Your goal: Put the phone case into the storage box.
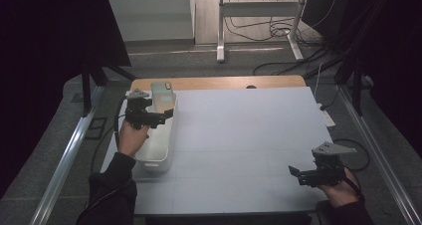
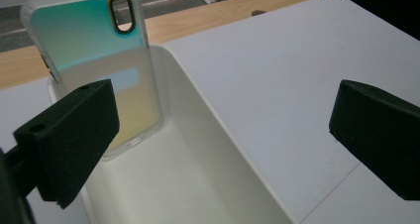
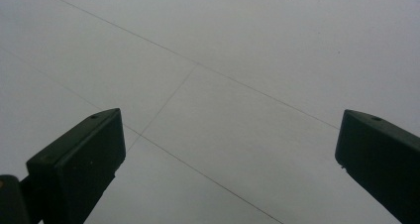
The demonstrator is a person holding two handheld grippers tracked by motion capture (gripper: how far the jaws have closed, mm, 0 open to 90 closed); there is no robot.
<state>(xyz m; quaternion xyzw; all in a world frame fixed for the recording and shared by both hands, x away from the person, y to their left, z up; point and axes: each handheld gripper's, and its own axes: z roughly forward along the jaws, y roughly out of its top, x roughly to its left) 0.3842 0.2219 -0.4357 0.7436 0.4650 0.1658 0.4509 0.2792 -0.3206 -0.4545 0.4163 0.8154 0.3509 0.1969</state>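
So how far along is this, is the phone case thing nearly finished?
Done, it seems: the phone case stands leaning in the far end of the white bin. In hand: nothing. The left gripper hangs open over the bin, clear of the case. The right gripper is open above the bare table. Little looks left.
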